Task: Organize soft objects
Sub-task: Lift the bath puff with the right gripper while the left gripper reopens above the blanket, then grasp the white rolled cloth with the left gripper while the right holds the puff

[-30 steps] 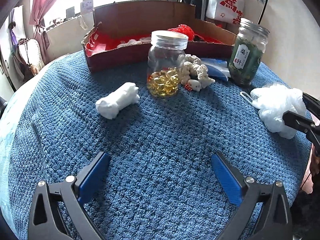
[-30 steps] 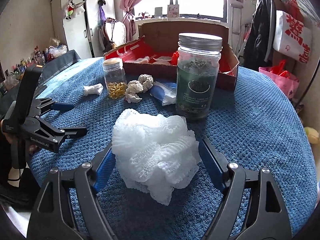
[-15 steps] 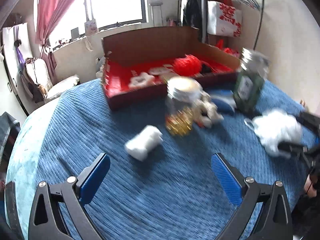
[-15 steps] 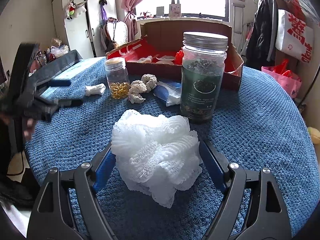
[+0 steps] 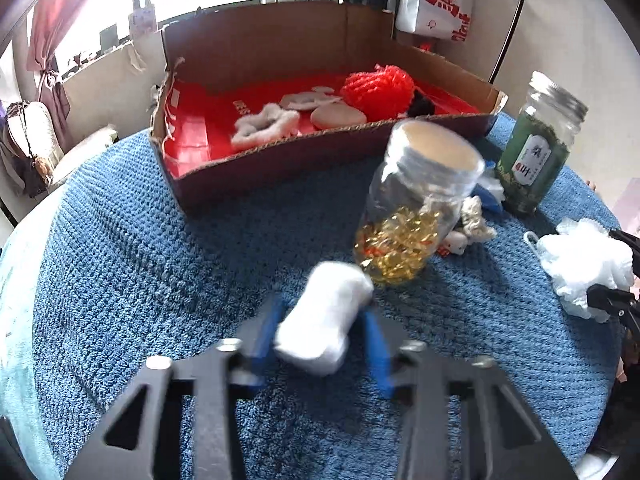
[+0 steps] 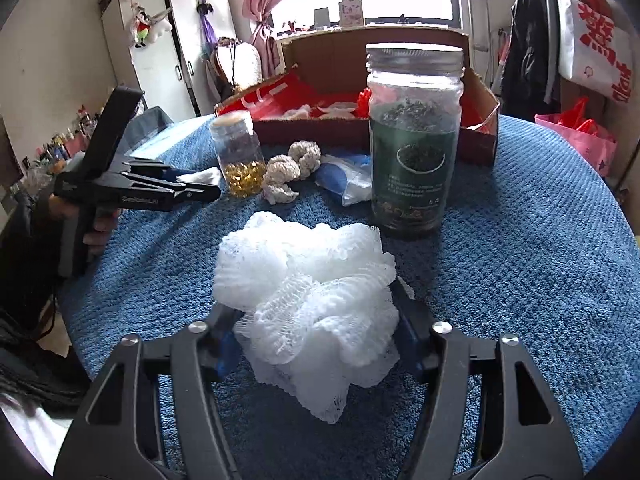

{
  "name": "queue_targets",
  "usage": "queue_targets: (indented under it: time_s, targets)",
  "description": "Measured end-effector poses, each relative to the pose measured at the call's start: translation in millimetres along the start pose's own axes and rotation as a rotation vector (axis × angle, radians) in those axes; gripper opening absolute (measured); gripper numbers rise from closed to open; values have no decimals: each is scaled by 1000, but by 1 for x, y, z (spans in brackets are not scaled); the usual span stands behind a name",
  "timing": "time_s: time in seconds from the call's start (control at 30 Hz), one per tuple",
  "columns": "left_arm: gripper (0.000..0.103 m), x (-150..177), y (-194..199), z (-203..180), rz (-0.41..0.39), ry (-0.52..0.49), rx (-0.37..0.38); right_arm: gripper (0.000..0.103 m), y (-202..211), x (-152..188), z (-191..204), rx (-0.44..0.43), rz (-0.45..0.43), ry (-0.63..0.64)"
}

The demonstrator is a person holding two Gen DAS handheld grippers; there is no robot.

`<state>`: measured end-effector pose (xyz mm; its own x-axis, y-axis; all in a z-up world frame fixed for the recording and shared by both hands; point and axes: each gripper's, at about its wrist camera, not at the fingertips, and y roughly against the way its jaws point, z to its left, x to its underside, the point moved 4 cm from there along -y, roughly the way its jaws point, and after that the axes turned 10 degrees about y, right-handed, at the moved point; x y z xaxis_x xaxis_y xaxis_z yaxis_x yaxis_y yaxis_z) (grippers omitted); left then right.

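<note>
Closing on the white cloth roll (image 5: 322,322), the left tongs (image 5: 320,338) have it between their blue pads (image 5: 264,336); the view is motion-blurred, so whether the pads already press it cannot be told. The roll lies on the blue knitted surface (image 5: 140,264), at 6 o'clock in the left wrist view, with the capsule jar (image 5: 416,216) just beyond it at 1 o'clock. In the right wrist view the left tongs (image 6: 200,190) sit at 9 o'clock, a hand (image 6: 98,228) on the handle, the roll (image 6: 202,176) showing white at their tips.

The right tongs (image 6: 316,340) are also closing, around the white mesh pouf (image 6: 308,296); both pads are sunk into its netting, so it is pinched. The pouf rests on the surface at frame centre, the green tea jar (image 6: 414,140) at 1 o'clock behind it.

Between the two jars: beige knotted rope pieces (image 6: 290,170) and a blue-and-clear bag (image 6: 346,178).

The cardboard box (image 5: 240,168) with red lining stands at 12 o'clock in the left wrist view. Inside it lie a red pouf (image 5: 378,88), a white fluffy ring (image 5: 266,126) and flat pale pads (image 5: 338,114).
</note>
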<state>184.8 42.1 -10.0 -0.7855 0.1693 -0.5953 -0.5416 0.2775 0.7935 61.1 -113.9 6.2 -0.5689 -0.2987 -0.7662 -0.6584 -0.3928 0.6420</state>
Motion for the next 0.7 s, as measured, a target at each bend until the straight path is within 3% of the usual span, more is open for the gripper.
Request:
queue_targets:
  time_s: [0.13,0.47,0.7]
  targets:
    - [18,8,21,-8,-16,47,66,51,15,-3,-3,13,-38,-2]
    - [19,47,68,-41,-111,112,77,50,35,0,-8,48,-79,-11]
    - [18,64,72,-50,-110,148,89,51,34,3,-2,22,-80,-6]
